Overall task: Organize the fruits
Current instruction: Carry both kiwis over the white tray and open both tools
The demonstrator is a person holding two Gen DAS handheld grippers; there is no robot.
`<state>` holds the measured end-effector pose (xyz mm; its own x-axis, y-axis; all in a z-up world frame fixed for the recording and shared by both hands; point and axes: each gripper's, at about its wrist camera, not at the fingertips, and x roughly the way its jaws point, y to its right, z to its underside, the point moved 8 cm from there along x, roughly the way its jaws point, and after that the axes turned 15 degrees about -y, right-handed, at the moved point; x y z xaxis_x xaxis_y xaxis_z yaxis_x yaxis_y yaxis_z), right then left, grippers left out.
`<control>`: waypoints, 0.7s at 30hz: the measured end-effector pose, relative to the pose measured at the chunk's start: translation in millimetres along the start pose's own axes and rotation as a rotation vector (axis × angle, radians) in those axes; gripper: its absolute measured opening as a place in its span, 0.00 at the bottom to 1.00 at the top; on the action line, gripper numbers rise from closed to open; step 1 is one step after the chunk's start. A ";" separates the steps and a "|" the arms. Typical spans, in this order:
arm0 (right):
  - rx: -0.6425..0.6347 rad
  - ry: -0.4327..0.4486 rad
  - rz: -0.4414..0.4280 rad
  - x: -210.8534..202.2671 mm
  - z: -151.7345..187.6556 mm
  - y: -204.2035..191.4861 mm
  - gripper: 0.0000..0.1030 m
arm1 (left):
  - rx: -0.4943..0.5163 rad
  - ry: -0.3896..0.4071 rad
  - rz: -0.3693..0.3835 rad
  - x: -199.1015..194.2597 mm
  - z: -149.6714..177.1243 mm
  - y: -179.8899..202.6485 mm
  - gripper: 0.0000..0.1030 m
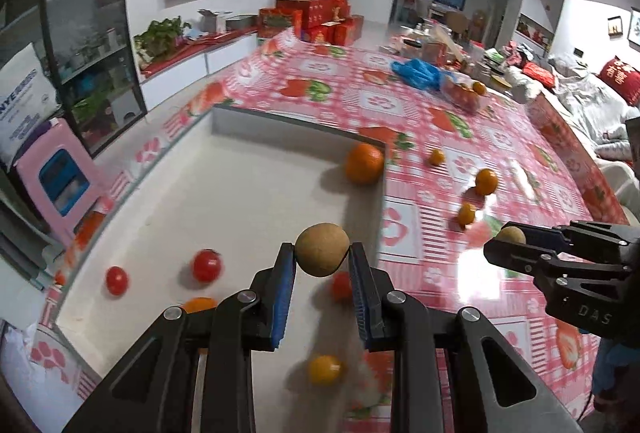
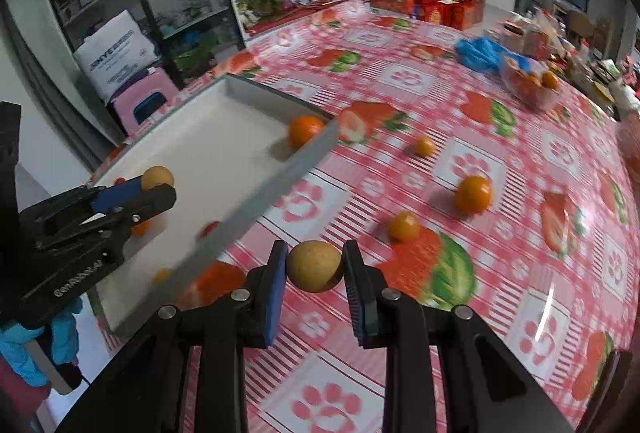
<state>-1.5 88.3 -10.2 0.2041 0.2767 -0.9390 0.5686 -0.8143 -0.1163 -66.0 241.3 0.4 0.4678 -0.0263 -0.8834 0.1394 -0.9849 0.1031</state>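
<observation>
My left gripper (image 1: 322, 253) is shut on a tan round fruit (image 1: 322, 250) and holds it above the white tray (image 1: 240, 173). My right gripper (image 2: 315, 265) is shut on a second tan round fruit (image 2: 315, 266) above the tablecloth, just right of the tray's wall (image 2: 280, 177). The tray holds a large orange (image 1: 364, 163) in its far corner, two red tomatoes (image 1: 206, 265) (image 1: 116, 280), another red one (image 1: 341, 285) and a small yellow-orange fruit (image 1: 325, 369). Three small oranges (image 2: 473, 194) (image 2: 404, 226) (image 2: 424, 146) lie loose on the cloth.
A red strawberry-print tablecloth (image 2: 440, 313) covers the table. A blue bag (image 2: 478, 53) and a clear box of oranges (image 2: 532, 85) sit at the far right. Red gift boxes (image 1: 320, 17) stand at the far end. A pink stool (image 1: 60, 177) stands left of the table.
</observation>
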 end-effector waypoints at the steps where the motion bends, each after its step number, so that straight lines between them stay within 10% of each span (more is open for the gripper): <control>1: -0.009 0.000 -0.003 1.0 -3.9 -5.5 0.29 | -0.007 0.003 -0.007 -0.1 -0.4 -5.1 0.27; 21: -0.095 -0.059 -0.055 45.3 -46.1 -76.6 0.30 | -0.092 -0.021 -0.045 17.7 3.9 -64.0 0.27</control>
<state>0.9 186.7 -28.9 0.1246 0.2866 -0.9499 0.6513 -0.7458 -0.1396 -70.1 303.2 -23.7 0.4407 0.0135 -0.8976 0.2402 -0.9652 0.1035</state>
